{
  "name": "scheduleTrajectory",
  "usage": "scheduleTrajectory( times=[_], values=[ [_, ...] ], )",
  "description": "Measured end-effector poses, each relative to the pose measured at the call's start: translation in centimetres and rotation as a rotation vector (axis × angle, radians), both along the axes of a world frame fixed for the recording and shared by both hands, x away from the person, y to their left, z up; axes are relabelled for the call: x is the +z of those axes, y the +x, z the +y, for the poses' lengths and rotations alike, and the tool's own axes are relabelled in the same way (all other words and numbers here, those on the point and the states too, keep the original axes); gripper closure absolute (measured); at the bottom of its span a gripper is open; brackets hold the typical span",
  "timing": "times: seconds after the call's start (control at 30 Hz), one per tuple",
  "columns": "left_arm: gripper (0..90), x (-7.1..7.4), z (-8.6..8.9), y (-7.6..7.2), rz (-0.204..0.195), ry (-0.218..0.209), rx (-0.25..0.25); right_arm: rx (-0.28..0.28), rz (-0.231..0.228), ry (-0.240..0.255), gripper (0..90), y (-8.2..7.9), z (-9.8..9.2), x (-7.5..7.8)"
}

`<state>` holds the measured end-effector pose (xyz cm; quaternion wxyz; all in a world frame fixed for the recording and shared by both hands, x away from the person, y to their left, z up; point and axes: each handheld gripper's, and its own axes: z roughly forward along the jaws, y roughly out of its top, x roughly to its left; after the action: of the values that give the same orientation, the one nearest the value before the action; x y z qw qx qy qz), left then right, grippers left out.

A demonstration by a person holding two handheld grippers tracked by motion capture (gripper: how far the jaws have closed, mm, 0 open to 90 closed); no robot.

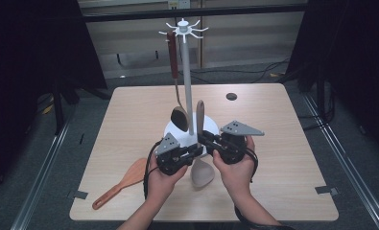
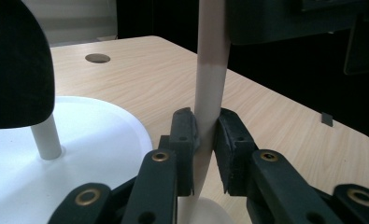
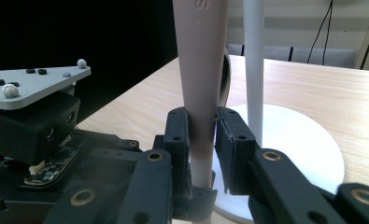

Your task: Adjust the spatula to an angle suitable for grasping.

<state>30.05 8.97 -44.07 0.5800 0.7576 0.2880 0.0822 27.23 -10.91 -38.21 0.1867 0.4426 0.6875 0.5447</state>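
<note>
We see a pale wood-grain bench (image 1: 283,143), matt and smooth. The beige spatula (image 3: 202,70) looks like smooth matt plastic or silicone. The stand's white base (image 2: 102,135) is smooth with a faint sheen, its pole (image 1: 187,76) pale and matt. Tool pads (image 2: 229,140) look like dull black rubber. The brown spatula (image 1: 124,179) looks wooden.

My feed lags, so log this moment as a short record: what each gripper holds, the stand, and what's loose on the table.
left gripper: shut on handle of beige silicone spatula
right gripper: shut on same handle
white hook stand: upright on round base
dark brown spoon: hangs from a hook
orange-brown wooden rice paddle: flat on light wooden table, untouched
</note>
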Motion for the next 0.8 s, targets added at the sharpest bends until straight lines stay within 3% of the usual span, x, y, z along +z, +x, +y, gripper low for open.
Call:
scheduleTrajectory(
  times=[0.27,0.33,0.37,0.4,0.5,0.57,0.8],
  values=[
    [79.8,0.1,-0.1,0.0,0.015,0.011,-0.026,-0.002,-0.016,-0.010,72.6,0.1,0.0,-0.1],
    [79.8,0.0,0.1,0.0,0.025,0.025,-0.030,-0.011,-0.021,-0.014,66.4,0.2,-0.1,-0.1],
    [79.8,-0.1,0.0,0.1,0.026,0.005,-0.034,-0.016,-0.023,-0.010,62.0,0.2,-0.3,0.0],
    [79.8,0.0,0.1,0.1,0.032,0.023,-0.025,-0.017,-0.025,-0.009,59.4,0.2,-0.4,0.0],
    [79.9,0.1,0.2,0.2,0.032,0.000,-0.040,-0.030,-0.029,-0.008,49.3,0.2,-0.9,0.0],
    [79.9,0.3,0.2,0.2,0.036,0.012,-0.036,-0.042,-0.033,-0.005,43.2,0.1,-1.4,-0.2],
    [79.9,1.0,0.6,0.5,0.032,-0.012,-0.057,-0.080,-0.011,-0.041,28.1,-0.1,-3.7,-1.7]
  ],
)
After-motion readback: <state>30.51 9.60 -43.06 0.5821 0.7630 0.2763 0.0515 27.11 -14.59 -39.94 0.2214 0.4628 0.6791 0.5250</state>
